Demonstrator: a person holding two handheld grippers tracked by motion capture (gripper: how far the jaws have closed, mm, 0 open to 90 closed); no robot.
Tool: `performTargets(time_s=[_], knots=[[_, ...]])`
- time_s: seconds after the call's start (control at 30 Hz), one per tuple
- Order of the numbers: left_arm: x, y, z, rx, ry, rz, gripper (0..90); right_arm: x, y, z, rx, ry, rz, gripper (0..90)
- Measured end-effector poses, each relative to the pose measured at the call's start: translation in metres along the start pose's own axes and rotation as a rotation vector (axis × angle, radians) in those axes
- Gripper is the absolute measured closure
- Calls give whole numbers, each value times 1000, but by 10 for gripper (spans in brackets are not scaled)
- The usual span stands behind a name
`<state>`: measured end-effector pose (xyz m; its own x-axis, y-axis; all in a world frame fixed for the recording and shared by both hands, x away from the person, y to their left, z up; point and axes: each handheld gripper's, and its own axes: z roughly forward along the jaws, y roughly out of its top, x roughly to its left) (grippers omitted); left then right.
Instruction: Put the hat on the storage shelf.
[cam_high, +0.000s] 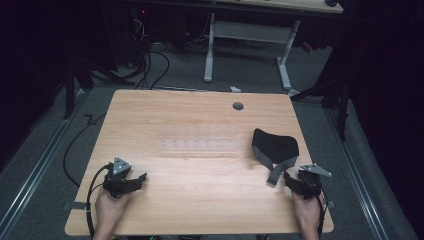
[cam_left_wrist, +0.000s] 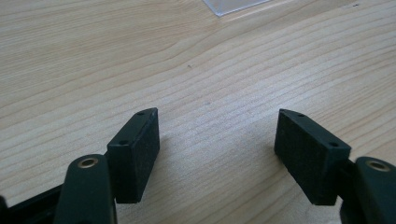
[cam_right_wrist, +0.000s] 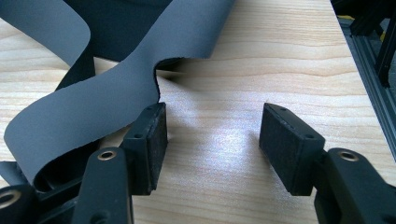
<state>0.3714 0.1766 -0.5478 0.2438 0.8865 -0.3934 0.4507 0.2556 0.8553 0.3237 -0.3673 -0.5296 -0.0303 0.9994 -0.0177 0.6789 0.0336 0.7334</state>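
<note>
A black eye mask (cam_high: 274, 144) with grey straps (cam_high: 278, 170) lies on the right side of the wooden table (cam_high: 200, 200). My right gripper (cam_high: 294, 176) rests on the table just right of the strap ends, open with bare wood between its jaws. In the right gripper view the grey strap (cam_right_wrist: 93, 107) curls against the outside of the left jaw, and the gripper (cam_right_wrist: 212, 140) holds nothing. My left gripper (cam_high: 141, 178) lies near the front left of the table, open. Its jaws stand wide apart over bare wood, as the left gripper (cam_left_wrist: 217, 140) view shows.
A clear plastic strip (cam_high: 196, 144) lies flat at the table's middle; its corner (cam_left_wrist: 233, 5) shows at the top of the left gripper view. A round cable hole (cam_high: 238, 106) sits at the far edge. The table's right edge (cam_right_wrist: 343, 42) is close to my right gripper.
</note>
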Motion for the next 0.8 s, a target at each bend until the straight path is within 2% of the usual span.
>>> performTargets(time_s=[0.43,0.67,0.8], knots=[[0,0,0,3,1,2,315,0,0,0,-1,-2,-1,431],[0,0,0,4,0,3,315,-3,-2,-5,0,-3,30,450],[0,0,0,4,1,2,314,-5,-6,-12,-18,8,50,475]])
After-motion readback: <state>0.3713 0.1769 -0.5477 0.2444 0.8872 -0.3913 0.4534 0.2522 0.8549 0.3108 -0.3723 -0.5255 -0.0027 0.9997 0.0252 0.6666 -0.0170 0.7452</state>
